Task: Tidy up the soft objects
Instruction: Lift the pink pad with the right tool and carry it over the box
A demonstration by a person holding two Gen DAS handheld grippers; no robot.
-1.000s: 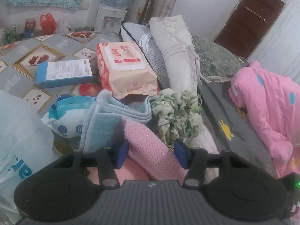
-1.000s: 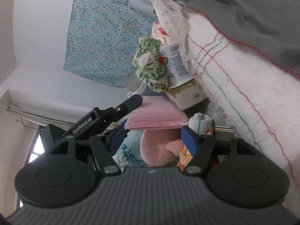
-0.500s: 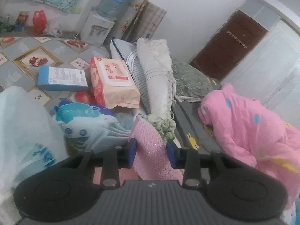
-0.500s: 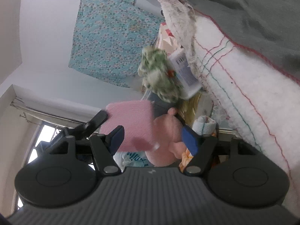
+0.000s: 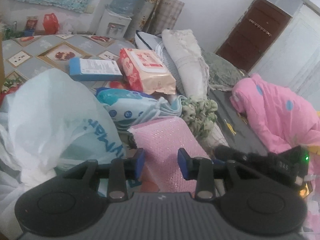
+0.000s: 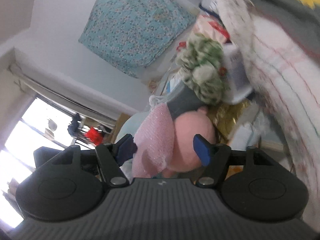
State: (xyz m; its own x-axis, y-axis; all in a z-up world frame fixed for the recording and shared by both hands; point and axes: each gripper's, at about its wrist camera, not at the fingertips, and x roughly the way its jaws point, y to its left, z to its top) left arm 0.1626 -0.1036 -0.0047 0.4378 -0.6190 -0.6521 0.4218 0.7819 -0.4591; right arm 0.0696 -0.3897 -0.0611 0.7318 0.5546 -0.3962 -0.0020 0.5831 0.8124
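Since a second ago the left gripper [image 5: 161, 165] has closed in on the pink textured cloth [image 5: 166, 140] and lifted it: earlier the blue pads stood wide on either side of the cloth, and now they sit much closer together with the cloth running between them. Each blue pad [image 5: 140, 163] appears to press the cloth's edge, so the left gripper is clamped on it, though the contact under the cloth is hidden. The cloth's far end rises toward the green ruffled scrunchie [image 5: 200, 110], which lies just beyond it on the right, beside the folded light-blue towel [image 5: 160, 108].

To the left of the cloth bulges a white plastic bag [image 5: 50, 116]. Farther off lie a blue-and-white wipes pack [image 5: 128, 100], an orange wipes pack [image 5: 146, 70] and a flat blue box [image 5: 96, 70] on the patterned mat [image 5: 36, 48]. A rolled white pillow [image 5: 188, 60] lies far right of centre, and a pink spotted garment [image 5: 280, 110] fills the right side.

From the right wrist camera, the right gripper [image 6: 166, 150] is spread wide, its blue pads well apart and gripping nothing. Between them, seen from the other side, hang the same pink textured cloth [image 6: 156, 136] and a pink plush toy [image 6: 192, 132] just beside it. This view is motion-blurred, so whether either pad touches them cannot be told. The scrunchie [image 6: 204, 70] shows farther on, against a white quilted blanket [image 6: 280, 90] at the right.
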